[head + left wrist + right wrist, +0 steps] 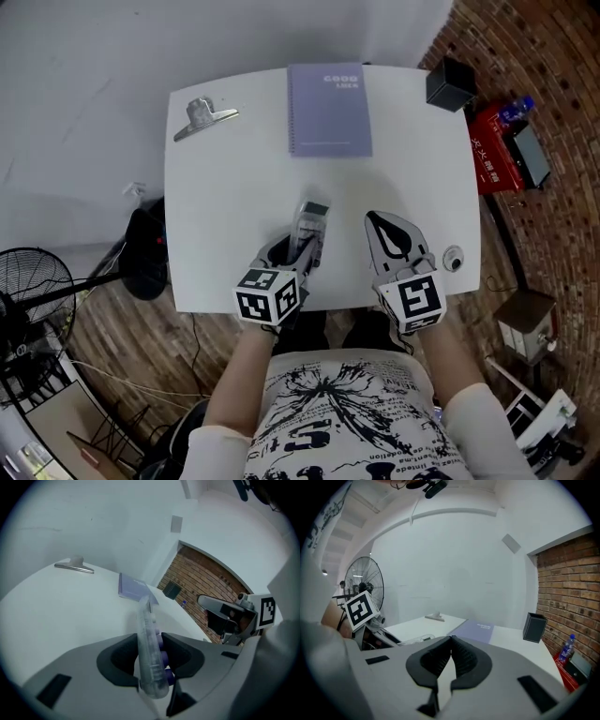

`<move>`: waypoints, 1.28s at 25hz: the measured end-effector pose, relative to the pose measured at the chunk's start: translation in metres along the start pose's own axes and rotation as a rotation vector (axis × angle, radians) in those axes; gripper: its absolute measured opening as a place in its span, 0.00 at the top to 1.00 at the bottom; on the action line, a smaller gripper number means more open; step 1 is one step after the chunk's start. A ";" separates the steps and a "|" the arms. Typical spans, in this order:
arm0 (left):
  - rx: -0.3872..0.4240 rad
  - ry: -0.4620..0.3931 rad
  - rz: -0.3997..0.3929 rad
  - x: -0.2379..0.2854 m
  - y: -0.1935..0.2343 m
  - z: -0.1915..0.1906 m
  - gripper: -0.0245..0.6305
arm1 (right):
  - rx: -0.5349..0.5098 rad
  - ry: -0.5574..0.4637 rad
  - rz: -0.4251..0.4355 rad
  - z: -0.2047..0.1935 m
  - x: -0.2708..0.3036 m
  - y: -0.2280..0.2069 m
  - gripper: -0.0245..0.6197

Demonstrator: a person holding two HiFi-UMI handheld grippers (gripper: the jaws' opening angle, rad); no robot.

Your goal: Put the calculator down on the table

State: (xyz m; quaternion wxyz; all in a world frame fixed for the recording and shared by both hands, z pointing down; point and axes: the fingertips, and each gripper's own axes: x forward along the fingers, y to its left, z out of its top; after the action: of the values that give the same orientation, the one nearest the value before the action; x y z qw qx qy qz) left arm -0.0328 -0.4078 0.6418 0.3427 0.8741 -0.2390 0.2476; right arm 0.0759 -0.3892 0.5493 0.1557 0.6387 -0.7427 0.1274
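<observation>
Bright even light, soft shadows; fisheye-warped, dark-cornered gripper views.

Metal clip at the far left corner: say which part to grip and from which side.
Grip the metal clip by its raised hump, coming down from above and pinching across its narrow width. It lies flat on the table, so its thin tail offers little to pinch; the hump is probably the only part standing clear.

The calculator [150, 654] is clear glossy plastic, the table [225, 211] smooth matt white, the clip [204, 117] shiny metal.
</observation>
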 end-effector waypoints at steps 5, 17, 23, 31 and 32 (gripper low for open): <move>0.010 0.015 0.055 -0.003 0.010 0.001 0.69 | 0.005 0.013 0.009 -0.001 0.005 -0.001 0.94; 0.103 0.034 0.183 -0.009 0.047 -0.001 0.63 | 0.031 0.028 0.004 0.002 0.014 0.004 0.94; 0.171 -0.052 0.184 -0.035 0.038 0.025 0.68 | 0.067 0.006 -0.036 0.016 0.002 0.005 0.94; 0.379 -0.285 0.113 -0.112 -0.014 0.107 0.85 | 0.066 -0.045 -0.085 0.049 -0.032 0.013 0.94; 0.397 -0.312 0.110 -0.122 -0.021 0.114 0.86 | 0.060 -0.052 -0.084 0.054 -0.037 0.016 0.94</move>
State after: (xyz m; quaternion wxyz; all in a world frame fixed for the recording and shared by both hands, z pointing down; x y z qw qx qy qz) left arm -0.0833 -0.4455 0.4859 0.1095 0.9376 -0.2829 0.1700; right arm 0.0617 -0.3740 0.4852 0.1223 0.6766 -0.7151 0.1261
